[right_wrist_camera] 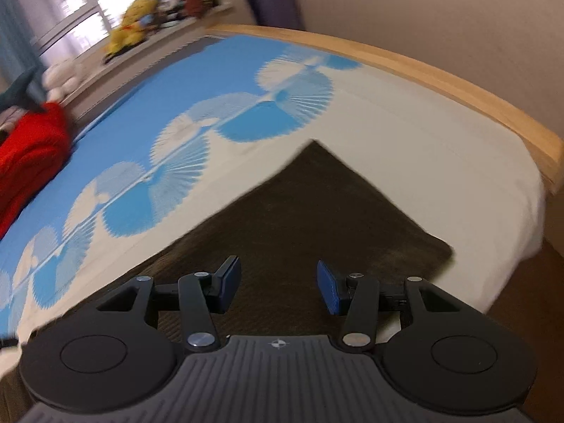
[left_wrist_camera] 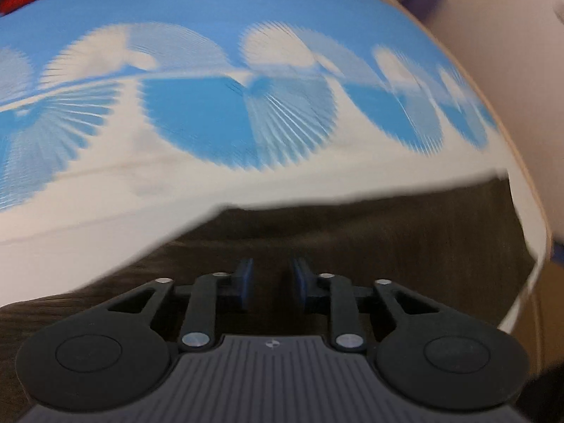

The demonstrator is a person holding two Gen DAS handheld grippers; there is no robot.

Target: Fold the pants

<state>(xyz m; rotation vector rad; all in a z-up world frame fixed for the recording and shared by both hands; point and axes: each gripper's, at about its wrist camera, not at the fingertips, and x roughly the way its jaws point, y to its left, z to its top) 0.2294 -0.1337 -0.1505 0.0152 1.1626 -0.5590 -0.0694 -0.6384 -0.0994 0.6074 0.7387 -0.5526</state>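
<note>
Dark brown pants [right_wrist_camera: 310, 211] lie flat on the bed, folded into a broad panel whose corner points away from me. In the left wrist view the pants [left_wrist_camera: 387, 239] fill the lower half. My left gripper [left_wrist_camera: 271, 282] hovers over them, its blue pads a narrow gap apart with nothing pinched between them. My right gripper [right_wrist_camera: 278, 285] stands open and wide above the near part of the pants, holding nothing.
The bed cover [right_wrist_camera: 158, 81] is blue and white with fan patterns. A red garment [right_wrist_camera: 31, 148] lies at the far left of the bed. A wooden bed frame [right_wrist_camera: 440, 74] runs along the far edge. Plush toys [right_wrist_camera: 134, 21] sit on a ledge by the window.
</note>
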